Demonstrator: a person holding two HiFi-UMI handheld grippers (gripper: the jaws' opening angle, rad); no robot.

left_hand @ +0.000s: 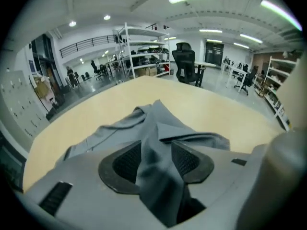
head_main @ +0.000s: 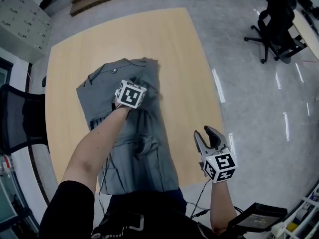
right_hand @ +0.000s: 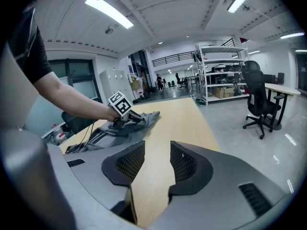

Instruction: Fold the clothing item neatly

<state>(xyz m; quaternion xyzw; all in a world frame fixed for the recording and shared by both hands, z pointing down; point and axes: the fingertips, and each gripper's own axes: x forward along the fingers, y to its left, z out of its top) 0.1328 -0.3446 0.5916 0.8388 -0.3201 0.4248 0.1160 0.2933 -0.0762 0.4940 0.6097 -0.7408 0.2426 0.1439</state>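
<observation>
**Reader:** What is lying on the table?

**Describer:** A grey garment (head_main: 137, 158) is lying lengthwise on a light wooden table (head_main: 174, 44); its near end is reaching the table edge closest to the person; its far end is sitting bunched and creased around mid-table, left of centre.

**Reader:** What is the left gripper doing?

**Describer:** The left gripper (left_hand: 157, 150) is sitting low over that bunched far end and pointing steeply down; the person's left forearm (head_main: 94, 148) is stretching across the garment behind it. Its jaws are standing apart, and a raised ridge of the grey cloth is running between them; the cloth is brushing one jaw while a dark gap is showing beside the other, so nothing is being clamped.

**Reader:** And the right gripper?

**Describer:** The right gripper (head_main: 205, 132) is being held off to the right, well apart from the garment, by the table's near right corner; its jaws are standing apart too, with only bare tabletop showing between them.

**Reader:** Is anything else showing?

**Describer:** A black office chair (head_main: 276, 19) is standing on the glossy grey floor (head_main: 249, 98), beyond the table's right side.
</observation>
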